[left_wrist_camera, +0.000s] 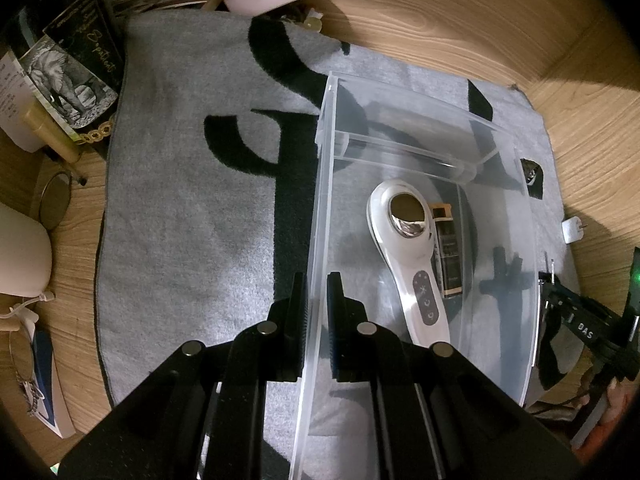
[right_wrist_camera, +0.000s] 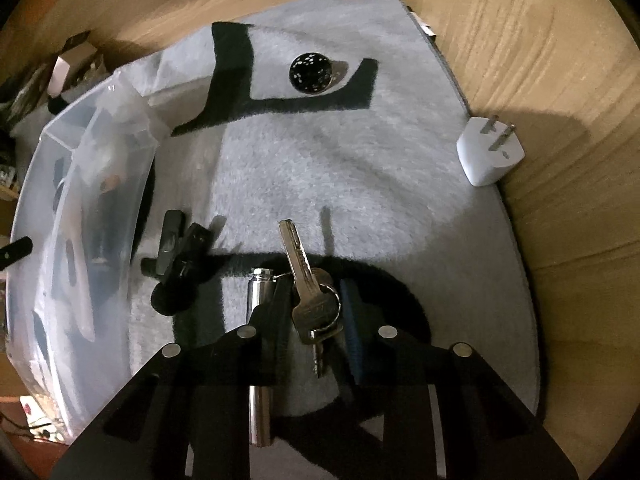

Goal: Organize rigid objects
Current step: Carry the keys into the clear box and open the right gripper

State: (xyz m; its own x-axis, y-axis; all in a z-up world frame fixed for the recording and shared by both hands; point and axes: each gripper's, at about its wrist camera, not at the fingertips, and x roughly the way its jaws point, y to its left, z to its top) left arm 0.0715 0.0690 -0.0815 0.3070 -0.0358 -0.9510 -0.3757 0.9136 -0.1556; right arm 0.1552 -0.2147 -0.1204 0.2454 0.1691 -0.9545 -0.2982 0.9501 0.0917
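Left gripper [left_wrist_camera: 317,322] is clamped on the near wall of the clear bin [left_wrist_camera: 524,216]; inside lie a white handheld device [left_wrist_camera: 408,256], long axis running near-to-far with its head at the far end, and a dark lighter [left_wrist_camera: 448,256] just beside it. Right gripper [right_wrist_camera: 316,316] is pinching the key bunch [right_wrist_camera: 310,288] over the grey mat [right_wrist_camera: 320,168], longest key pointing away from the camera.
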